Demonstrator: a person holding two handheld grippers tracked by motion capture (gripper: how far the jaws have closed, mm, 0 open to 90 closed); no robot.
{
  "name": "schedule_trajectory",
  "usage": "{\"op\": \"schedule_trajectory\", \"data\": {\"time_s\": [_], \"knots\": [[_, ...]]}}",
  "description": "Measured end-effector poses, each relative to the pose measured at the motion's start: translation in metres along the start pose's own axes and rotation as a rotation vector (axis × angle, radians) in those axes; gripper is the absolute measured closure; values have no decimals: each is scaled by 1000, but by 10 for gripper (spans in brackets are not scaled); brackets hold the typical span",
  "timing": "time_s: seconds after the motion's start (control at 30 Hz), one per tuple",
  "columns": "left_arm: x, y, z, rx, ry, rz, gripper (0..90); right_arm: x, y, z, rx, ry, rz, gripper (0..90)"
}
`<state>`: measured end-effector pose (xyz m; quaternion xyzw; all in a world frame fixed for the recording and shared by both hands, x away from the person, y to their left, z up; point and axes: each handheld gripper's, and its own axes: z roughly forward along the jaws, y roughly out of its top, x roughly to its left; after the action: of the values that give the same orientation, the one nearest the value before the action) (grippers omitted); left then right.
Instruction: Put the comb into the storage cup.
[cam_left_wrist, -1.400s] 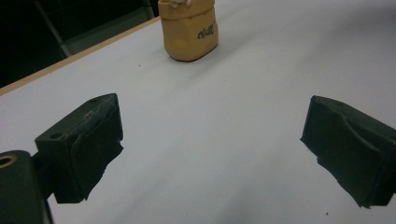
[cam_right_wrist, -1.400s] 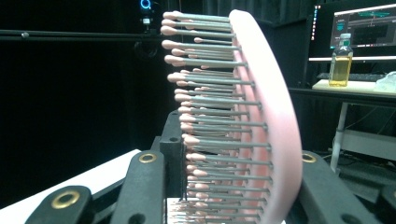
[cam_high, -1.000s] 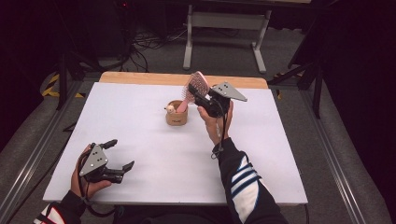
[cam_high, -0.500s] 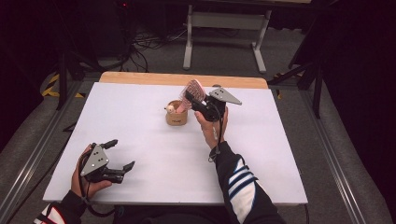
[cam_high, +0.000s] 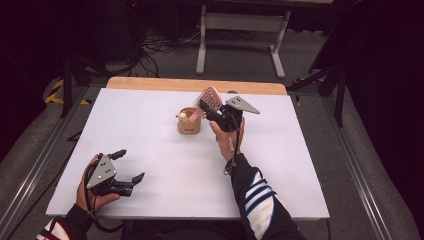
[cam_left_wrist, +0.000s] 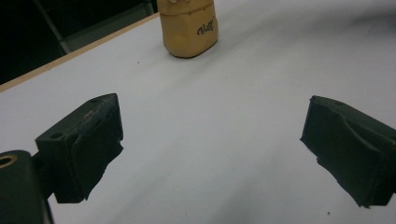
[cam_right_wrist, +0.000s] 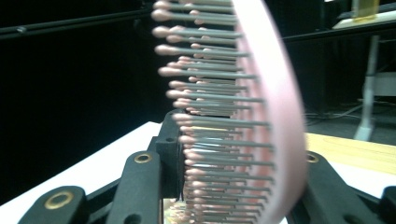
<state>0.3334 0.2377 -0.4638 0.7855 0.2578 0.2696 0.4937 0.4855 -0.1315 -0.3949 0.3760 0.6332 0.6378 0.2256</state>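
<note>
Up above the white table (cam_high: 150, 130), the right gripper (cam_high: 212, 111) is clamped on a pink hairbrush (cam_high: 208, 98) (bristles facing sideways), right by a tan cup (cam_high: 189, 121). Down low, the left gripper (cam_high: 127, 167) rests with jaws apart.

Bare table (cam_left_wrist: 224, 140) is lying between and ahead of the left gripper (cam_high: 127, 166); a tan cup (cam_left_wrist: 187, 27) is standing farther ahead, just beside the right gripper (cam_high: 212, 112).
</note>
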Motion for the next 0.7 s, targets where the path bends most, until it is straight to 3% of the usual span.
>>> {"op": "schedule_trajectory", "data": {"time_s": [0.4,0.7], "knots": [[0,0,0,1,2,0,63,-15,-7,-3,39,-72,-3,552],[0,0,1,10,2,4,63,-18,-8,-6,57,-83,-39,525]]}}
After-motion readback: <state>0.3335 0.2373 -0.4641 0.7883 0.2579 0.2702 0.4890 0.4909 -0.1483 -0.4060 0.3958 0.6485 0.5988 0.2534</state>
